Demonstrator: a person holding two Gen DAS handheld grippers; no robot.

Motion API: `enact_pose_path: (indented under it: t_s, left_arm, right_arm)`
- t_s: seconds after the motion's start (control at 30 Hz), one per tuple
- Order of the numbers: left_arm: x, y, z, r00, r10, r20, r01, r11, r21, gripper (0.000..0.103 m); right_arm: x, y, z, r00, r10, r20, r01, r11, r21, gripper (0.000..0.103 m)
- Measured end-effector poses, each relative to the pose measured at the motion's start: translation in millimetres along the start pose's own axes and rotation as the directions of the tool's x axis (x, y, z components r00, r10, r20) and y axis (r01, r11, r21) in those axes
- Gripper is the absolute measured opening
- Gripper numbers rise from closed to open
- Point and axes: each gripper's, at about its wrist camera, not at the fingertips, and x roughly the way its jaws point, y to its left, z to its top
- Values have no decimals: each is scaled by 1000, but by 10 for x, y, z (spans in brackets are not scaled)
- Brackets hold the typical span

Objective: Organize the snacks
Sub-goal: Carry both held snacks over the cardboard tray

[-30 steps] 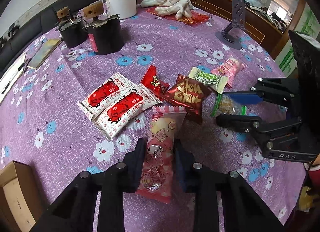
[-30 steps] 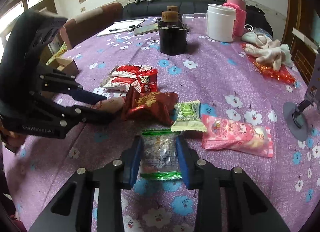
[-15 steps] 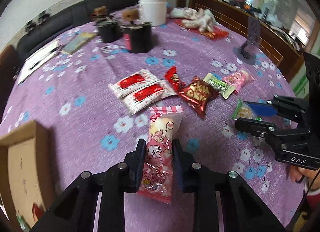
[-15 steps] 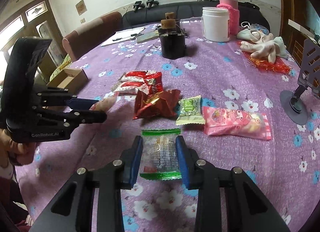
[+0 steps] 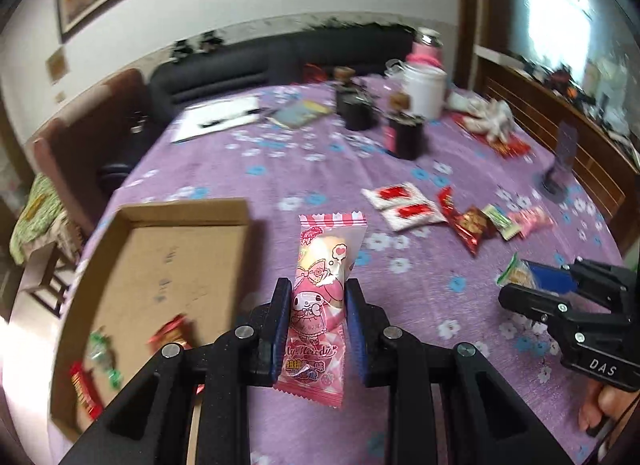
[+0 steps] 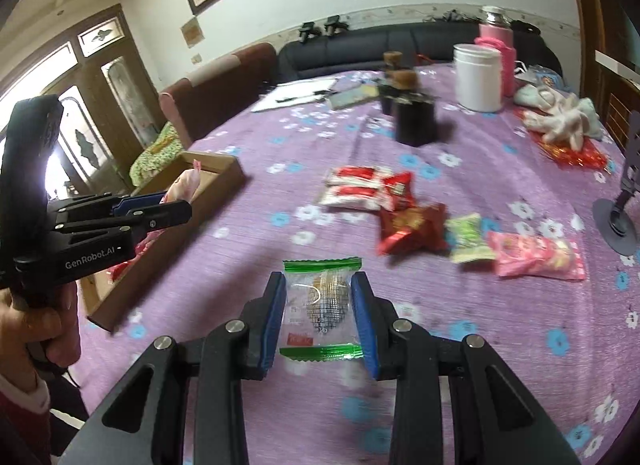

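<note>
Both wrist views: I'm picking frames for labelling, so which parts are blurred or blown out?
Left wrist view: pink snack packet sharp, cardboard box and table smeared, window glare at upper right. Right wrist view: green-edged packet sharp, loose snacks blurred, door blown out at left.

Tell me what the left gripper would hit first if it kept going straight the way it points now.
Probably bare purple tablecloth, just right of the cardboard box. The left gripper, shut on the pink snack packet, aims down past the box's right wall; depth is hard to judge.
</note>
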Motion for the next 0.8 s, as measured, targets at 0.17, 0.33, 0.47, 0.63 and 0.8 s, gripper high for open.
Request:
enact_pose_path:
  t_s: [0.17, 0.33, 0.47, 0.63, 0.8]
  left_arm:
    - [-170, 333, -94, 999, 47, 21, -45, 997, -58, 28]
    - [-250, 677, -147, 995, 102, 24, -99, 989, -113, 28]
    - [-305, 943, -203, 990, 141, 25, -136, 979, -153, 28]
    - [-316, 1260, -285, 985, 171, 13, -165, 965, -203, 28]
    - [-286, 1570, -336, 982, 190, -9, -187, 952, -244, 28]
  right_arm:
    - [31, 323, 72, 999, 45, 12, -44, 999, -32, 33]
    - [178, 671, 178, 996, 86, 2, -86, 994, -74, 33]
    - [324, 935, 249, 993, 116, -12, -117, 988, -105, 33]
    - [487, 1202, 322, 989, 145, -31, -148, 980, -135, 33]
    - [662, 1380, 428, 985, 169, -46, -174, 974, -145, 33]
